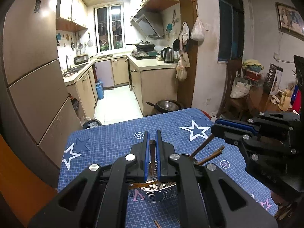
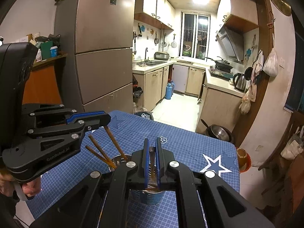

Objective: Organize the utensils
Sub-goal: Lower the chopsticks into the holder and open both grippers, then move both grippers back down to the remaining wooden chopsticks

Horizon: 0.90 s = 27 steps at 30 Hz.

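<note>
Both tongs are clenching one chopstick each: left tongs, right tongs, hovering over the steel holder sitting at 6 o'clock on the bench.

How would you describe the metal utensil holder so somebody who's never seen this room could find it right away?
Start at the table with the blue checked cloth printed with stars, facing the kitchen. On it, near the fingers of both grippers, stands a shiny ribbed metal utensil holder. Brown chopsticks lean out of its open top, and it is the only container on the cloth.
</note>
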Available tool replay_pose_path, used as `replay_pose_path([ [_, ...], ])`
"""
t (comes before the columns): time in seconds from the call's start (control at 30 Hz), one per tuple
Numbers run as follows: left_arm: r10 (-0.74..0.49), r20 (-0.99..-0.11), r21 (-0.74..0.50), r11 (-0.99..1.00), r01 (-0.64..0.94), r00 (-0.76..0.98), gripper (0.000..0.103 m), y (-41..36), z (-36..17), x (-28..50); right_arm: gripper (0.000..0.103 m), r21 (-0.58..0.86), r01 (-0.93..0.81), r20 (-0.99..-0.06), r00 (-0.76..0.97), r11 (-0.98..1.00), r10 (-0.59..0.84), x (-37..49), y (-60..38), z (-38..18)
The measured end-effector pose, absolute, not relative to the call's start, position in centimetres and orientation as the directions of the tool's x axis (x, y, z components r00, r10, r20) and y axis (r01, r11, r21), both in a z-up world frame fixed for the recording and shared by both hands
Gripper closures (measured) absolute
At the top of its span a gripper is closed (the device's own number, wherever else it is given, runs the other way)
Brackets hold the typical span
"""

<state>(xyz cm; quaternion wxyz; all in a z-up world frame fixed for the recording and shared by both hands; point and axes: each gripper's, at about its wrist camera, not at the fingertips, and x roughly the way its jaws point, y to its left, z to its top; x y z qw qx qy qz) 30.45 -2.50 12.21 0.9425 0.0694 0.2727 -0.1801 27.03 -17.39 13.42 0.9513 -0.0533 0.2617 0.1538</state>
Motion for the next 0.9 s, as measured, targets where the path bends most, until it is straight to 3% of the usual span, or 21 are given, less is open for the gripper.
replay_pose_path([
  [0.5, -0.252, -0.515, 0.058, 0.943, 0.326, 0.82, 0.095, -3.0, 12.4, 30.0, 0.095, -0.039, -0.307, -0.444, 0.858, 0.951, 0.259, 25.5, -17.7, 14.0],
  [0.7, -0.261, -0.399, 0.081, 0.945, 0.317, 0.879, 0.078, -0.8, 13.1, 23.2, 0.095, -0.057, -0.329, -0.306, 0.905, 0.943, 0.297, 18.1, -19.0, 15.6],
  [0.77, -0.273, -0.336, 0.092, 0.943, 0.32, 0.901, 0.058, 0.7, 12.3, 18.6, 0.086, -0.05, -0.346, -0.24, 0.915, 0.937, 0.325, 13.3, -19.8, 15.1],
  [0.9, -0.28, -0.301, 0.114, 0.939, 0.325, 0.912, 0.051, 3.0, 7.9, 11.2, 0.082, -0.033, -0.37, -0.178, 0.916, 0.928, 0.359, 4.8, -20.8, 10.8],
])
